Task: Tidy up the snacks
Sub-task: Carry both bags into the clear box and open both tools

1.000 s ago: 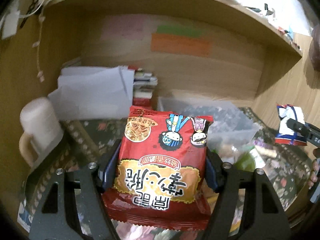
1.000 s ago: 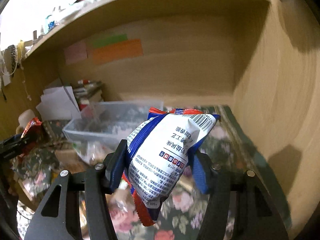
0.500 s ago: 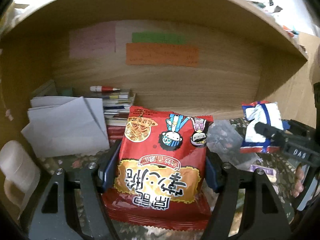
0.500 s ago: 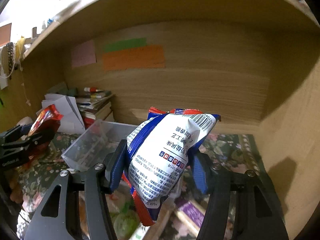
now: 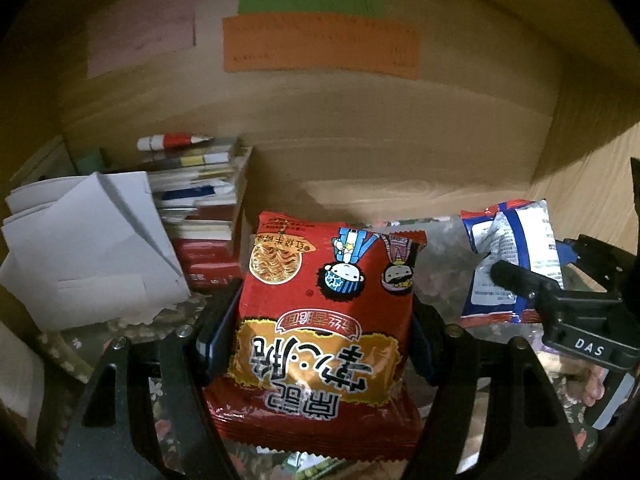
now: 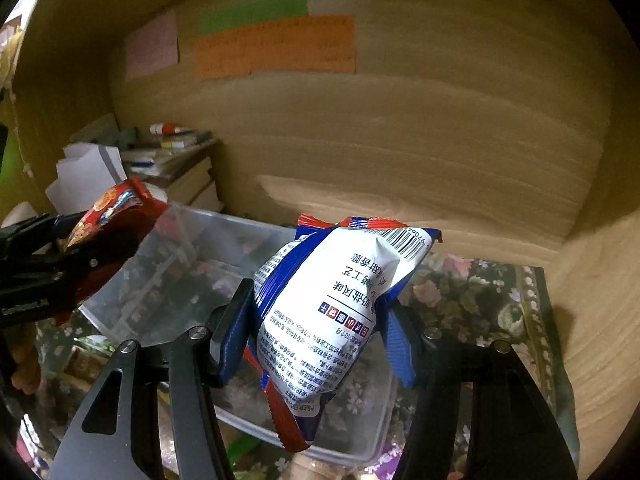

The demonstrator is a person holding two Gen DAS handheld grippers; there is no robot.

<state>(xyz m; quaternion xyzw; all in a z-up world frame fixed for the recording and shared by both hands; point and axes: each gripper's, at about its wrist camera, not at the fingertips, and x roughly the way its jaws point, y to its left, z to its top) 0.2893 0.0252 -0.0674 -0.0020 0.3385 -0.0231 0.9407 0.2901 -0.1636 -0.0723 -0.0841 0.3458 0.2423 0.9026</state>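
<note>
- I see a big wooden alcove [image 6: 440, 140] around everything; its back wall carries an orange paper strip [image 5: 320, 46], a green strip [image 5: 310, 0] just above it and a pink note [image 5: 140, 42] to the left.
- The worktop [image 6: 480, 292] under my tools is covered with a dark cloth with flowers.
- On this cloth stands a clear plastic box [image 6: 192, 276]. In the right wrist view it is below and behind the right tool, and I think it is mostly empty, but the plastic is cloudy and I cannot be sure.
- At the back left there is a stack of books [image 5: 204, 200], with white folded papers [image 5: 88, 248] leaning in front of it and a red-and-white tube [image 5: 172, 141] lying on top.
- My left tool [image 5: 320, 336] has its blue pads pressed on both sides of the red noodle snack bag [image 5: 324, 312]. The bag stands up between the fingers, above the worktop, with the print upside down to the camera.
- My right tool [image 6: 316, 336] grips the white and blue snack bag [image 6: 332, 312] in the same way, at a narrower opening. This bag hangs over the near part of the clear box, tilted, its barcode end up.
- Each tool with its bag shows at the edge of the other camera's view, so the two are side by side, near but apart.
</note>
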